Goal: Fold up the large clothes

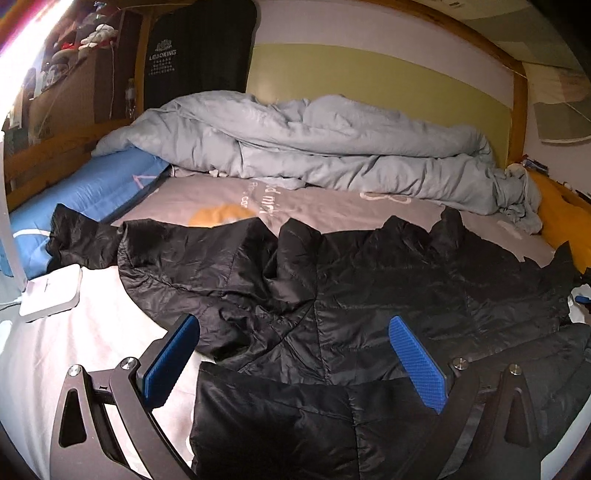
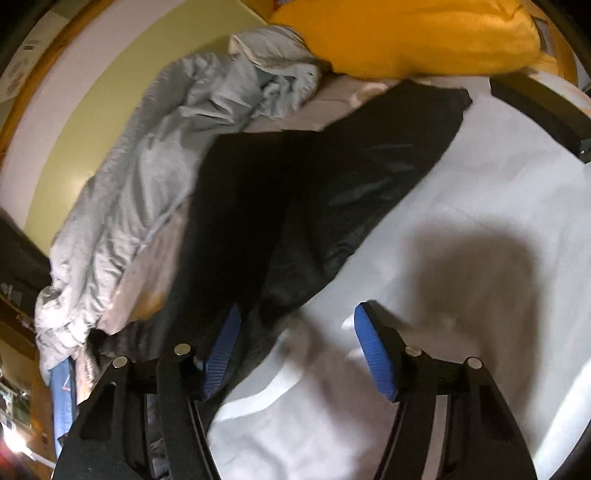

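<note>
A large black quilted jacket [image 1: 369,295] lies spread and rumpled across the bed, with a flap folded over at its near edge. My left gripper [image 1: 295,325] is open, hovering just above the jacket's near part, its blue pads [image 1: 417,362] wide apart and empty. In the right wrist view the jacket [image 2: 295,192] stretches away as a long dark shape over a white sheet [image 2: 461,184]. My right gripper [image 2: 295,314] is open above the jacket's near edge, its left pad [image 2: 221,350] over black fabric, its right pad over the sheet.
A crumpled grey duvet [image 1: 314,147] is piled along the far wall. A blue pillow [image 1: 92,192] lies at the left, a yellow pillow [image 2: 406,33] at the right. A white flat box [image 1: 51,295] sits on the sheet at the left. A wooden bed frame [image 1: 517,110] surrounds the mattress.
</note>
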### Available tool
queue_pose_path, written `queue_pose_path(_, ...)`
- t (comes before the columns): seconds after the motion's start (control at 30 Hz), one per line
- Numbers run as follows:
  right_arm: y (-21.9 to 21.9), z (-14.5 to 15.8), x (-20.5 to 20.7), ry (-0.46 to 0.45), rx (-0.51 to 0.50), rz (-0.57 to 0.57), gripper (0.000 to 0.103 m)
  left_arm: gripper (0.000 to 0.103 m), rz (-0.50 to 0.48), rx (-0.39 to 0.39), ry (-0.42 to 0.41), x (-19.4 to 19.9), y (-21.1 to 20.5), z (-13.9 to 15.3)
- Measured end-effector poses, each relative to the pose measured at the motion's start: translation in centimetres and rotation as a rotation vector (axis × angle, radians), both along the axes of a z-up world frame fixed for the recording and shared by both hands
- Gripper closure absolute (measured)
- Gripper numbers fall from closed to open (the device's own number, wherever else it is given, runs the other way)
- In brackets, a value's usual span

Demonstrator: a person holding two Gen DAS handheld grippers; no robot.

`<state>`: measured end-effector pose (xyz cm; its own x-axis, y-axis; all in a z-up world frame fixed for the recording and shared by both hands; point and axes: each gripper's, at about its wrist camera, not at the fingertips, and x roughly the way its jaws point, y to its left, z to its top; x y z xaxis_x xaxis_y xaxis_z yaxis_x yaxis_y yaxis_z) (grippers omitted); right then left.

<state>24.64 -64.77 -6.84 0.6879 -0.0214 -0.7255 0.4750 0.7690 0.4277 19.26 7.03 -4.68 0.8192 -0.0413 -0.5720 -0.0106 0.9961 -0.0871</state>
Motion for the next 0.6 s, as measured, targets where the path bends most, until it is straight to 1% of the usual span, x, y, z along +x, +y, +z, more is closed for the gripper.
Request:
queue_pose_path(0.1,-0.4,-0.4,1.0,-0.024,-0.012,0.023,0.04,0.0,-0.009,0.03,-0.016,-0.2,-0.5,0.0)
queue_pose_path(0.13,-0.4,-0.4,1.3,-0.032,-0.022,0.033,0.042,0.0,-0.014,0.04,-0.024,-0.3,-0.7,0.0)
queue_pose_path(0.17,-0.3,-0.5,1.6,-0.037,-0.035,0.038,0.048,0.0,-0.019,0.049,-0.032,-0.5,-1.0,0.1)
queue_pose_path(0.2,-0.3,-0.8,1.8,-0.037,-0.049,0.034,0.06,0.0,-0.023,0.056,-0.037,-0.6,-1.3,0.3)
queue_pose_path(0.23,-0.2,-1.0,1.9,-0.03,-0.065,0.022,0.067,0.0,-0.028,0.067,-0.045,-0.8,-1.5,0.4)
queue_pose_path(0.27,-0.2,-1.2,1.8,-0.022,-0.073,0.017,0.076,0.0,-0.032,0.077,-0.055,-1.1,-1.7,0.5)
queue_pose_path(0.33,-0.3,-1.2,1.5,-0.029,-0.051,0.034,0.097,0.0,-0.034,0.082,-0.071,-1.6,-2.0,0.9)
queue_pose_path(0.37,-0.4,-1.2,1.3,-0.032,-0.035,0.036,0.101,0.0,-0.022,0.079,-0.087,-2.0,-1.9,1.2)
queue_pose_path(0.43,-0.2,-0.7,0.2,-0.037,-0.048,0.018,0.101,0.0,0.03,0.072,-0.124,-2.8,-1.5,1.9)
queue_pose_path(0.5,0.6,0.5,-0.9,-0.012,-0.11,0.025,0.101,0.0,0.037,0.022,-0.144,-3.7,-0.6,3.1)
queue_pose_path(0.6,3.0,3.2,-3.4,0.029,-0.226,0.048,0.101,0.0,0.051,-0.029,-0.16,-4.9,0.4,4.3)
